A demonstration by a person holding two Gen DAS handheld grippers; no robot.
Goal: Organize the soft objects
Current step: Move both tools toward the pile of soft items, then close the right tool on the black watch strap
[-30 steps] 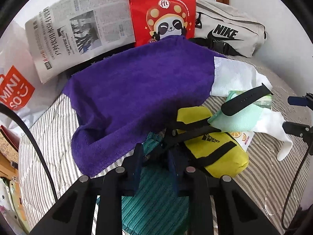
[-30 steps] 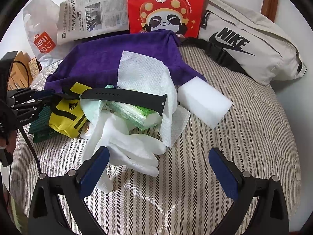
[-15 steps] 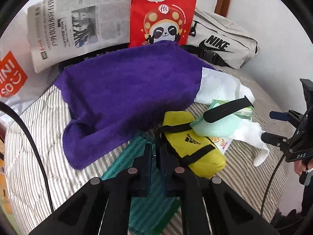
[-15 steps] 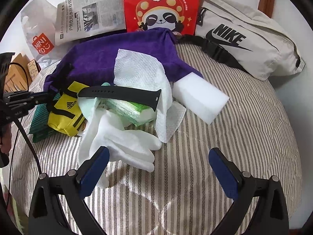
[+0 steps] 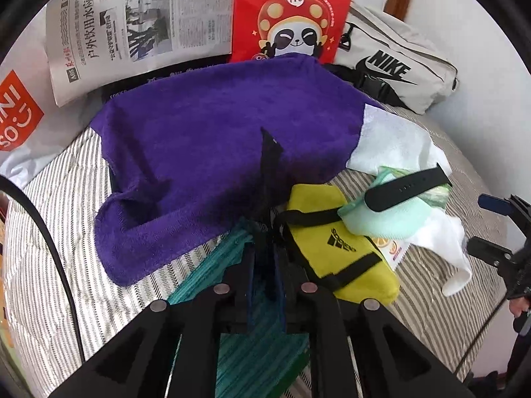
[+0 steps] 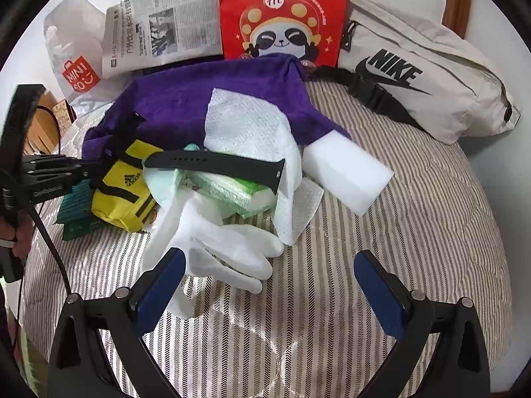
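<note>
— Strap [image 5: 267,165] is the place to hold, I'd say. The left gripper [image 5: 265,265] has its fingers narrow on it, just opening, strap between them.
— And the yellow pouch [image 5: 332,242]?
— On the bed [image 5: 59,232], tucked against the purple towel [image 5: 215,149]. It looks light and floppy, so it'll dangle. Its long axis slants away from the towel. The right gripper [image 6: 265,282] has its fingers wide and empty.
</note>
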